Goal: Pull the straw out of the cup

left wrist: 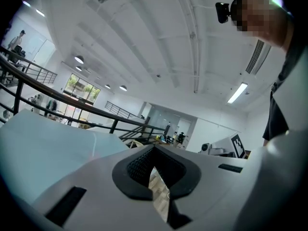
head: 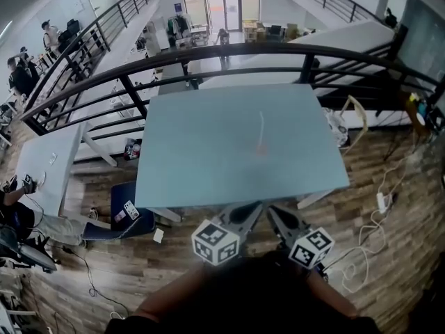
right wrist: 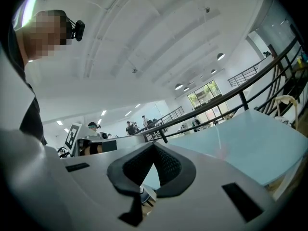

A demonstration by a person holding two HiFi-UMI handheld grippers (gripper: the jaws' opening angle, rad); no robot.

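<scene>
A thin white straw shows near the middle of the pale blue table, with a small pinkish thing at its near end. I cannot make out a cup's outline. The straw also shows faintly on the table in the right gripper view. Both grippers hang low at the table's front edge, close to the person's body and well short of the straw. The left gripper is shut with nothing in it. The right gripper is shut and holds nothing.
A black railing runs behind the table. A blue chair stands on the wooden floor at the left front. Cables and a power strip lie on the floor at the right. A second table stands to the left.
</scene>
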